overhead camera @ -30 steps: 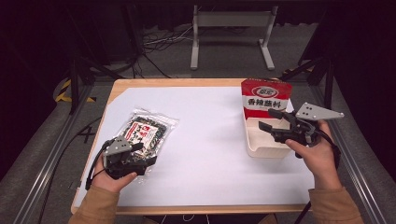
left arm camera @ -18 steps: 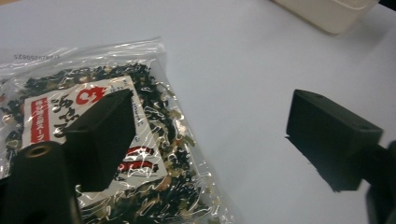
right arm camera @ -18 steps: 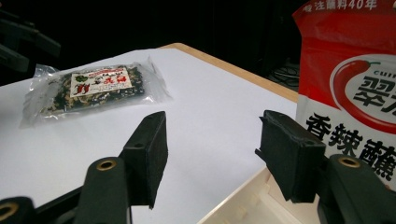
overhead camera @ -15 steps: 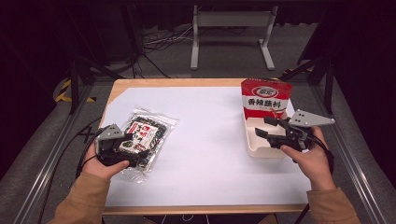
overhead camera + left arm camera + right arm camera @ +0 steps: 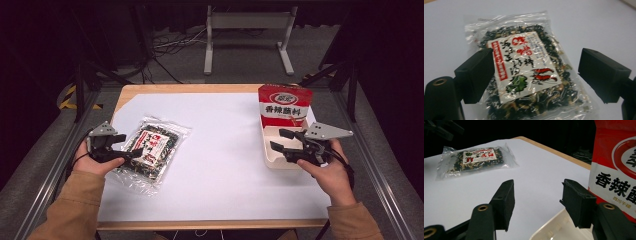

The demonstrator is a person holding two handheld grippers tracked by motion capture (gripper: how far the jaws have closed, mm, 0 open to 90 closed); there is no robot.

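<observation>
A clear snack bag (image 5: 155, 145) with dark contents and a white-and-red label lies flat on the white table sheet at the left. My left gripper (image 5: 131, 151) hovers at its left edge. Its jaws have just been opening and now stand wide over the bag (image 5: 524, 67), with the left gripper (image 5: 535, 62) not pressing on it. A red-and-white pouch (image 5: 285, 105) stands upright in a white tray (image 5: 274, 161) at the right. My right gripper (image 5: 279, 140) is open over the tray's near end. Its jaws have just been closing a little, with nothing between them (image 5: 536, 192).
In the right gripper view, the tray's corner (image 5: 549, 230) lies just under the jaws, the red pouch (image 5: 616, 165) rises close on the right, and the snack bag (image 5: 476, 157) lies far across the sheet. A wooden table edge (image 5: 200, 88) borders the sheet; metal frame rails run along both sides.
My left hand has drawn back to the left, off the middle of the snack bag to its left edge, and its jaws stand wider. The right gripper has barely moved.
</observation>
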